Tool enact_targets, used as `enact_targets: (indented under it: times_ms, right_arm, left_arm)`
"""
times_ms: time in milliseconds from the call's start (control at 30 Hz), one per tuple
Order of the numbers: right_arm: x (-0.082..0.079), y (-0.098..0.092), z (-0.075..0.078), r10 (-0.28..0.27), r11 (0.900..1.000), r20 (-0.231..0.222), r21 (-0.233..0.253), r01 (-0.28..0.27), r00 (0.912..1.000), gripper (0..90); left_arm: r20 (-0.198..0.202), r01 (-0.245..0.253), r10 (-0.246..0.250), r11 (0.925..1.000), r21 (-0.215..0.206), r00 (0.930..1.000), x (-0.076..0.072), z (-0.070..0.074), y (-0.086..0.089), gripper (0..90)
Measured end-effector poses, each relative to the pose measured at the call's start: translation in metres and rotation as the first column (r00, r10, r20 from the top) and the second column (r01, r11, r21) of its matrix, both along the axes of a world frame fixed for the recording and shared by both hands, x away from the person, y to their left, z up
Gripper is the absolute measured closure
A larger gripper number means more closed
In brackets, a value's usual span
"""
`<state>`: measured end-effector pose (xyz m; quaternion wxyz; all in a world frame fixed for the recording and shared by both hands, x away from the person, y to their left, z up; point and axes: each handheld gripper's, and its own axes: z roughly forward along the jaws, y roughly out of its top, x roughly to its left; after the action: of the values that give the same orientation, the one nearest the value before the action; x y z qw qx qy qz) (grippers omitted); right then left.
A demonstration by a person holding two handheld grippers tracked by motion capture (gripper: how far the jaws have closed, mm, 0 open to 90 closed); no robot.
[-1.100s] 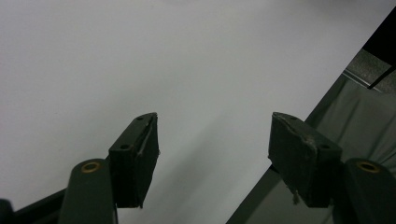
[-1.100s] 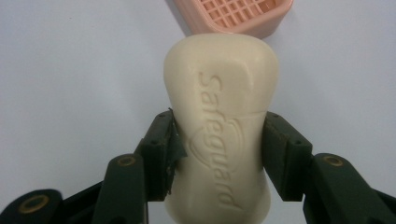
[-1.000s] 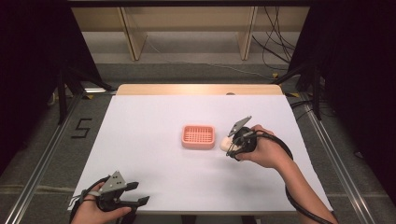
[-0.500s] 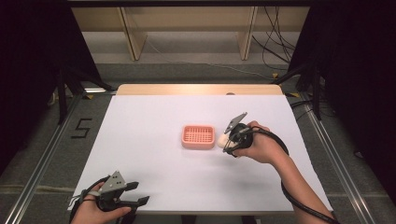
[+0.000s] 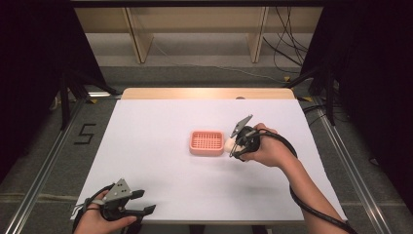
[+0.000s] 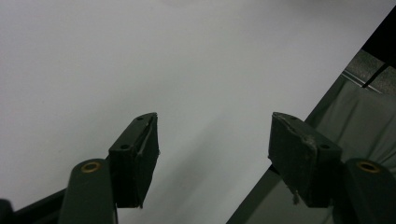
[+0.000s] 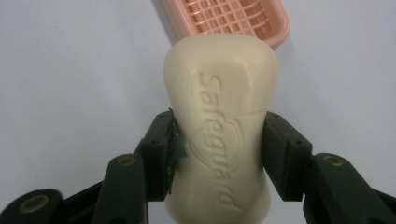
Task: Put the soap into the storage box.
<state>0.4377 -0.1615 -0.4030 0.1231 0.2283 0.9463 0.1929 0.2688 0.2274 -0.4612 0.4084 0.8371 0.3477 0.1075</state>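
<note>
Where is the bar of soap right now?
The bar of soap is clamped in the right hand-held gripper, right of table centre in the high view, just beside the pink soap dish.

"Safeguard" on the soap bar (image 7: 219,135); "5" on the floor (image 5: 84,133)

Black hand-held gripper (image 7: 217,154), brass screws

One pink soap dish (image 5: 207,143) sits near table centre, with one cream soap bar (image 7: 219,126) at its 3 o'clock. Two grippers are present: left gripper (image 5: 141,204) at 7 o'clock, right gripper (image 5: 231,146) at 3 o'clock.
</note>
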Motion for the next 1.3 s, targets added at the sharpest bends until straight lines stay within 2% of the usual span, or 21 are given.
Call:
enact_targets:
  times_ms: [33,267,367,433,500,667,800,833,900,1000,1033,1200,1300]
  right_arm:
    - [0.002,0.000,0.000,0.026,1.000,0.010,0.002,-0.026,0.9996,50.5]
    - [0.006,0.004,0.001,0.040,0.999,0.004,-0.031,-0.040,0.9992,50.5]
    - [0.008,0.005,0.001,0.076,0.996,0.017,-0.045,-0.076,0.9969,50.5]
    - [0.008,0.006,0.002,0.073,0.996,0.017,-0.050,-0.072,0.9972,50.5]
    - [0.011,0.007,0.001,0.098,0.994,0.019,-0.056,-0.097,0.9950,50.5]
    - [0.012,0.010,0.003,0.101,0.992,0.011,-0.073,-0.100,0.9948,50.5]
    - [0.014,0.011,0.004,0.112,0.990,0.011,-0.086,-0.111,0.9936,50.5]
    - [0.017,0.011,0.004,0.147,0.986,0.020,-0.088,-0.144,0.9890,50.5]
    - [0.016,0.012,0.003,0.128,0.988,0.006,-0.091,-0.127,0.9917,50.5]
    - [0.017,0.014,0.003,0.137,0.985,-0.003,-0.103,-0.137,0.9906,50.5]
    - [0.018,0.014,0.003,0.146,0.984,-0.010,-0.104,-0.147,0.9892,50.5]
    - [0.019,0.016,0.003,0.158,0.981,0.009,-0.115,-0.156,0.9875,50.5]
    - [0.018,0.017,0.002,0.137,0.983,-0.019,-0.122,-0.138,0.9904,50.4]
  left_arm:
    - [0.000,0.000,0.000,1.0000,0.000,1.0000,0.000,0.000,0.000,33.0]
    - [-0.005,0.000,0.000,1.0000,-0.005,1.0000,-0.001,0.000,0.000,33.0]
    - [-0.005,0.000,0.000,1.0000,-0.005,1.0000,-0.001,0.000,0.000,33.0]
    - [-0.004,0.002,-0.002,1.0000,-0.004,1.0000,-0.001,0.000,0.000,33.0]
    - [-0.005,0.002,-0.002,1.0000,-0.004,1.0000,-0.001,0.000,0.000,33.0]
    - [0.006,0.004,-0.004,1.0000,0.003,1.0000,0.000,0.000,0.000,33.0]
    - [-0.002,0.003,-0.003,1.0000,-0.003,1.0000,-0.001,0.000,0.000,33.0]
    - [0.005,0.004,-0.004,1.0000,0.002,1.0000,0.000,0.000,0.000,33.0]
    - [-0.002,0.003,-0.003,1.0000,-0.003,1.0000,-0.001,0.000,0.000,33.0]
    - [-0.002,0.004,-0.004,1.0000,-0.002,1.0000,0.000,0.000,0.000,33.0]
    - [-0.017,-0.012,0.011,0.9998,-0.014,0.9998,-0.002,0.000,-0.001,33.0]
    - [-0.016,-0.011,0.011,0.9998,-0.014,0.9998,-0.002,0.000,-0.001,33.0]
    - [-0.016,-0.010,0.010,0.9999,-0.012,0.9998,-0.001,0.000,-0.001,33.0]
